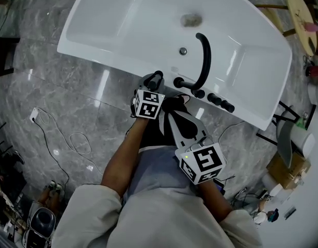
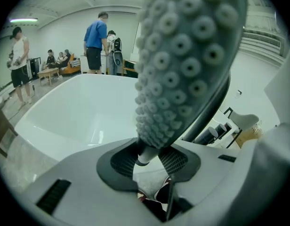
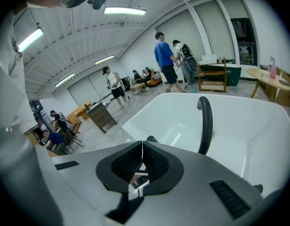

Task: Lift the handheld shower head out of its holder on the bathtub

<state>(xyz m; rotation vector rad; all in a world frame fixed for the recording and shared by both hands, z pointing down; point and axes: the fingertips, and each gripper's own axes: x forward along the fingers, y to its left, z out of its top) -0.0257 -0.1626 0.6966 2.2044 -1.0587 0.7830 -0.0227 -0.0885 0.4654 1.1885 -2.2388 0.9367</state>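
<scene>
The handheld shower head (image 2: pixel 187 55) stands at the near rim of the white bathtub (image 1: pixel 112 30), just left of the black arched spout (image 1: pixel 204 56) and the row of black knobs (image 1: pixel 221 102) on that same rim. Its nubbly grey face looms large in the left gripper view. Its pale neck runs down between the pads of the left gripper (image 2: pixel 147 157), which have closed partway and are clamped on it low, under the spray face. So the head's long axis climbs up out of the jaws and leans a little toward the spout side, while the gripper angles down onto the rim from the person's side.

The holder is hidden behind the gripper and the head, so I can't say whether the handle sits in it or has come clear. Given how close the head is to the rim in the head view, I'd guess it is seated or barely above.

The right gripper (image 3: pixel 142 149) hangs back near the person's body, well short of the rim. Its pads are pressed together with nothing between them, and it points toward the tub. The left hand is plainly the nearer one and has the job.

The coming move looks like a pull along the handle's own line, up and off the rim. A sideways tug could bind it in the holder or knock the knob just beside it.
</scene>
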